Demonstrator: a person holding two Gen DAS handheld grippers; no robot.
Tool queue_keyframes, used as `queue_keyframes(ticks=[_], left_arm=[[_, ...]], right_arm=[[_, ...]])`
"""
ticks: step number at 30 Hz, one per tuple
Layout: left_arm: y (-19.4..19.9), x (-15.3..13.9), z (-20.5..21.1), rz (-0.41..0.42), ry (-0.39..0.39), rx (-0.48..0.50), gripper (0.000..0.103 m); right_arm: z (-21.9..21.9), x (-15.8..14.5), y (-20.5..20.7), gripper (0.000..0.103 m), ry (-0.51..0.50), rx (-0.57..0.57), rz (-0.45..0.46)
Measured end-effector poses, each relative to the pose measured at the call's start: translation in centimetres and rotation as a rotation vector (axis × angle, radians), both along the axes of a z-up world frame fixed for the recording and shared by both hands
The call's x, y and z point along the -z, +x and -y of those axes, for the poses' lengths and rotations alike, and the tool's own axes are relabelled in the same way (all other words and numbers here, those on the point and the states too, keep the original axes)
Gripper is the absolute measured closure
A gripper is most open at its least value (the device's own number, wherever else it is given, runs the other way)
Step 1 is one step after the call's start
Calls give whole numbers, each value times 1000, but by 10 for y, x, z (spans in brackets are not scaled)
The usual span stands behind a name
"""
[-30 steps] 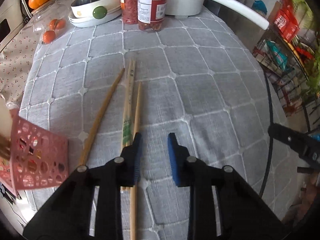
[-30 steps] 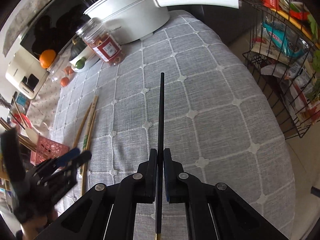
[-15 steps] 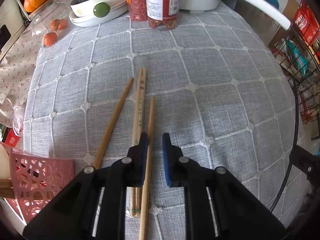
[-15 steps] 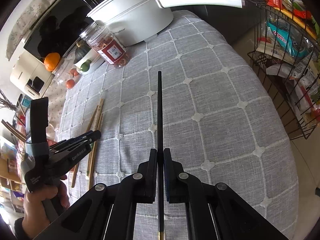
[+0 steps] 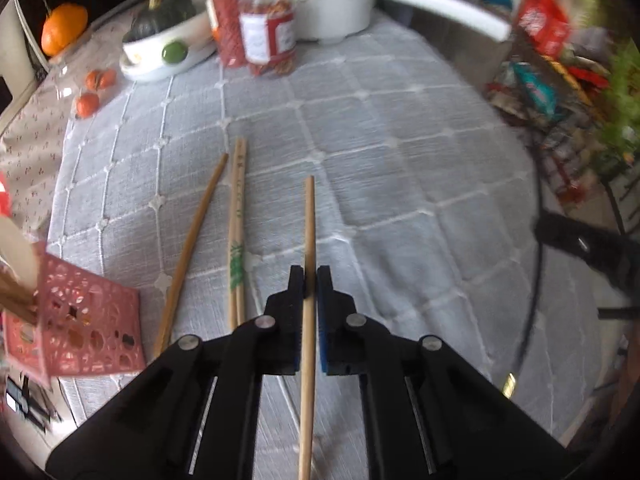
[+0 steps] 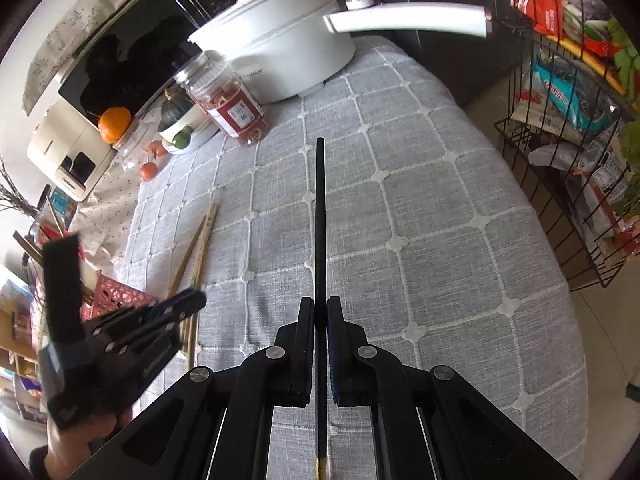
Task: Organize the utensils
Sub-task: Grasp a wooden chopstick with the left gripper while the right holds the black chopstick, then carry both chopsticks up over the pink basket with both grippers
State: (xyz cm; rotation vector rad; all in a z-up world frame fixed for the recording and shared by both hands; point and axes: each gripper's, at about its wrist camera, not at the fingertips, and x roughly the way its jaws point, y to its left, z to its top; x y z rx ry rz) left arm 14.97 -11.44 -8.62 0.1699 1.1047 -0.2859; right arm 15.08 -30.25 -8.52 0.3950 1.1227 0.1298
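The left claw is closed on a wooden chopstick. Its jaws have just been closing, and the stick now sits clamped between the pads, running up the centre of the left wrist view with its tip clear of the cloth. The grip is taken part-way along the shaft, so both ends project; this probably keeps the stick aligned with the claw for lowering into a holder.

The right claw is clamped on a black chopstick, also held lengthwise along the centre of its frame.

Remaining items on the counter: one plain wooden chopstick and a pair with green print, lying left of centre in the left wrist view, close together. The likely destination, a pink perforated basket, stands at the lower left edge and already carries wooden utensils.

Obstructions: none between the held stick and the basket. Jars, a white pot with its long handle, and a fruit dish occupy the upper part of the frame, well apart. A wire rack stands at the right edge.
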Motion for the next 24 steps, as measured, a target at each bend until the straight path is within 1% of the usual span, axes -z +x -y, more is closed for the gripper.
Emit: queue_keyframes(ticks=[3, 8, 10, 12, 14, 17, 21, 24], left_arm=[[-31, -26, -4, 82, -41, 47, 96], [-67, -68, -34, 216, -151, 84, 96], [-79, -80, -46, 268, -192, 82, 96], [-84, -93, -58, 297, -241, 66, 96], [-93, -111, -68, 354, -288, 64, 96], [-105, -127, -82, 426, -334, 70, 96], [-113, -150, -100, 496, -399, 59, 96], [-120, -173, -119, 587, -444, 37, 96]], right_arm=[[3, -11, -7, 97, 0, 19, 35], [2, -36, -25, 97, -12, 25, 111], [-2, -49, -33, 97, -26, 21, 151], [-7, -63, -40, 97, -45, 17, 195], [-12, -77, -48, 97, -65, 14, 246], [-23, -102, -57, 97, -101, 21, 338], [-38, -134, -63, 97, -151, 30, 468], [-47, -154, -67, 97, -139, 31, 530]])
